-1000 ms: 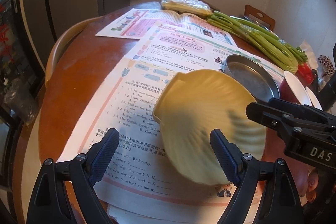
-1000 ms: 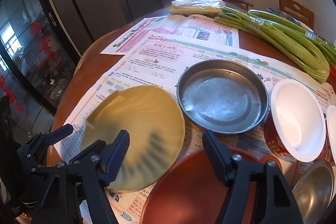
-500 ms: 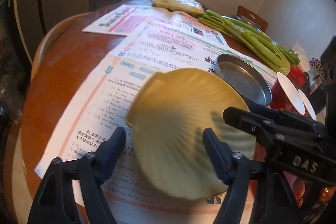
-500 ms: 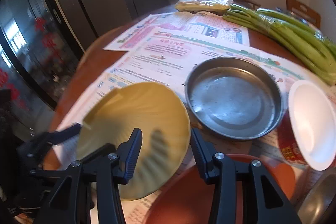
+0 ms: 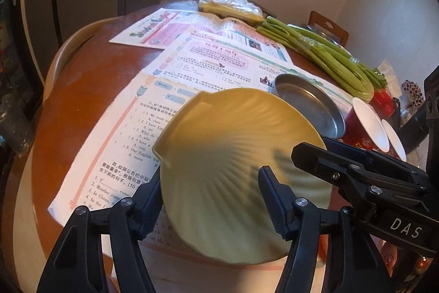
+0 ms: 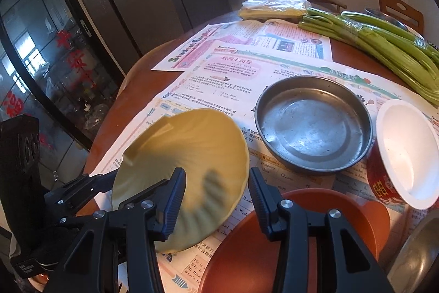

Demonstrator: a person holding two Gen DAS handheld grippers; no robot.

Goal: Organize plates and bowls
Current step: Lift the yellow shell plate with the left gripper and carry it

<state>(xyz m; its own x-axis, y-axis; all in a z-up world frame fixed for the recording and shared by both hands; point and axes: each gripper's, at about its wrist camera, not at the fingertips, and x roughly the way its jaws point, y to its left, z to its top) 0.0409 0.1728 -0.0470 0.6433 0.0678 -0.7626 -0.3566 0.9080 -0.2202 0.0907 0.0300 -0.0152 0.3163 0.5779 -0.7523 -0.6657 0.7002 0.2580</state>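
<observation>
A pale yellow shell-shaped plate (image 5: 225, 142) hangs tilted above the newspaper, its left side raised. My right gripper (image 6: 216, 172) is shut on the right rim of the yellow plate (image 6: 186, 147): one finger lies on top, the other goes under the edge. My left gripper (image 5: 210, 180) straddles the plate's near rim and its jaws are closing. Its left finger is partly hidden behind the rim and its right finger stands over the ribbed inside. I cannot see both pads pressing. A brown plate (image 6: 274, 232) lies below the right gripper.
A round steel pan (image 6: 312, 125) sits on the newspaper right of the yellow plate. A red bowl (image 6: 406, 155) with a white inside and a steel bowl (image 6: 417, 251) stand further right. Celery stalks (image 6: 384, 45) and a plastic bag (image 5: 230, 7) lie at the back. Bare wooden table (image 5: 82, 89) shows at left.
The right gripper's jaws narrowed onto the yellow plate's rim. The left gripper's jaws drew closer together and now reach around the plate's near rim. The plate stays tilted.
</observation>
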